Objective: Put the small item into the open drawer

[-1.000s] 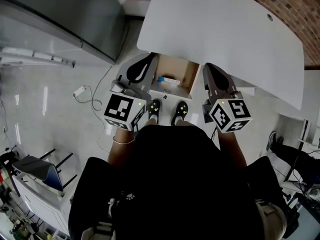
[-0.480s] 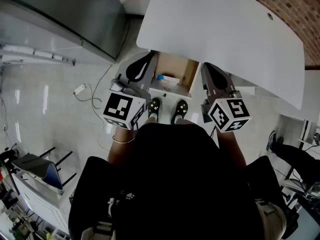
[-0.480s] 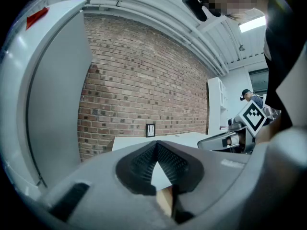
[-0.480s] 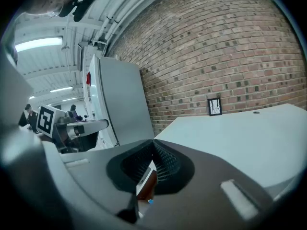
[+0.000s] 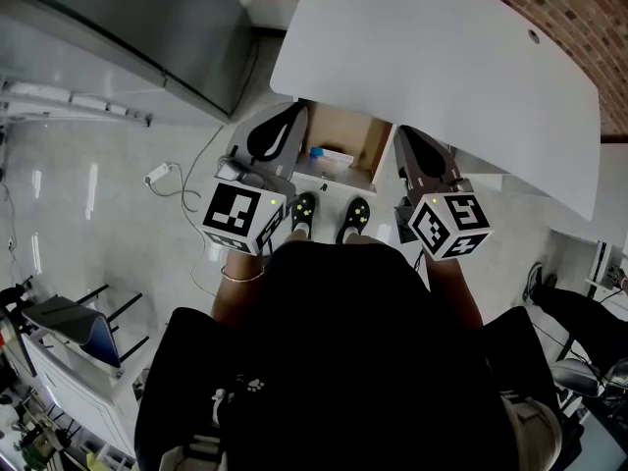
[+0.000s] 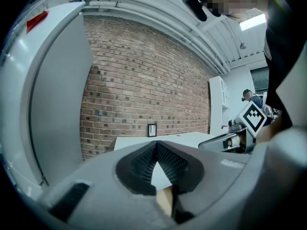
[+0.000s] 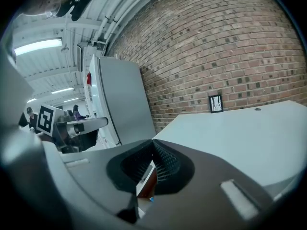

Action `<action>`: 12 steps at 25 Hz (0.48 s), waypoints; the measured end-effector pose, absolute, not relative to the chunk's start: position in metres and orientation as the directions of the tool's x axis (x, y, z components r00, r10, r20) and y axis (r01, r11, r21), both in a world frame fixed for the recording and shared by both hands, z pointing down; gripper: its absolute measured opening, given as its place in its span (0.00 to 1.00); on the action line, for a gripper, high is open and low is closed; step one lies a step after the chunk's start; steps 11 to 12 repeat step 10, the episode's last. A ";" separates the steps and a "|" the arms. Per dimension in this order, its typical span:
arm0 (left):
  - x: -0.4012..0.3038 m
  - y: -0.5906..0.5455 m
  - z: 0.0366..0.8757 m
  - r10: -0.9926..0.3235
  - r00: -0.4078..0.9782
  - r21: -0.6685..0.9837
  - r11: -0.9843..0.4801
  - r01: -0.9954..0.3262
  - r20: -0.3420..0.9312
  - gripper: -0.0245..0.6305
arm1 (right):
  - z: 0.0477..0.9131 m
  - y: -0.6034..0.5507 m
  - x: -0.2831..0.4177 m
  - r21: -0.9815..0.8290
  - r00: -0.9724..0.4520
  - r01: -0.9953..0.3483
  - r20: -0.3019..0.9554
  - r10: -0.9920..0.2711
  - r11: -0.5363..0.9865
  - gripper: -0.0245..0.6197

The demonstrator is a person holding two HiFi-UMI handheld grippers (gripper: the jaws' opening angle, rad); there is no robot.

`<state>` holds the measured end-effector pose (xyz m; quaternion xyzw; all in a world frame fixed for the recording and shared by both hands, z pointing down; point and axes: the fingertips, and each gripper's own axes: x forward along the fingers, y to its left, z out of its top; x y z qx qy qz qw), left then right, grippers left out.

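Where the head view looks down past the person's dark clothing, the floor (image 5: 108, 194) fills the left half of the frame. It is glossy, white and reflective, and a thin cable runs across it to a small white plug (image 5: 157, 177). The bench (image 5: 442, 57) spreads across the upper right as a flat matt white slab with rounded corners. A rough red brick wall (image 5: 559, 13) runs along the top edge behind it. At upper left stands a tall grey cabinet (image 5: 147, 27) with smooth, plain faces.

Under the bench's near edge, at frame centre, the drawer (image 5: 373, 147) stands open, a shallow box with pale wooden inner walls. The left gripper (image 5: 294, 114) sits just left of the drawer and the right gripper (image 5: 405, 133) just right of it. Each is a grey moulded body carrying a white cube (image 5: 240, 219) printed with black square markers.

The small item (image 5: 330, 155) is slim and white with a blue end. It lies inside the drawer near its lower left, apart from both grippers.

In the left gripper view the black, ribbed fingers (image 6: 139, 164) arch inward and meet at their tips with nothing between them. In the right gripper view the fingers (image 7: 168, 164) are likewise closed tip to tip and empty. Through the gap below the tips only brown drawer wood and a blue speck show.
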<state>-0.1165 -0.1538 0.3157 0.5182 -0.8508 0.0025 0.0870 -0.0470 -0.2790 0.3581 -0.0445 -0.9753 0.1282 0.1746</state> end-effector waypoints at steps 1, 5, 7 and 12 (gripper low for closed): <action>-0.117 -0.153 0.316 -0.880 -0.449 0.086 0.465 -0.881 0.152 0.02 | 0.358 -0.279 -0.047 -0.267 -0.935 0.044 0.329 0.134 0.963 0.05; -0.116 -0.153 0.317 -0.877 -0.455 0.086 0.471 -0.878 0.155 0.02 | 0.358 -0.279 -0.047 -0.273 -0.935 0.051 0.326 0.142 0.961 0.05; -0.115 -0.153 0.317 -0.876 -0.457 0.084 0.473 -0.877 0.154 0.02 | 0.359 -0.278 -0.047 -0.275 -0.934 0.054 0.325 0.146 0.960 0.05; -0.113 -0.153 0.316 -0.875 -0.460 0.083 0.475 -0.876 0.153 0.02 | 0.359 -0.278 -0.045 -0.277 -0.933 0.057 0.326 0.150 0.959 0.05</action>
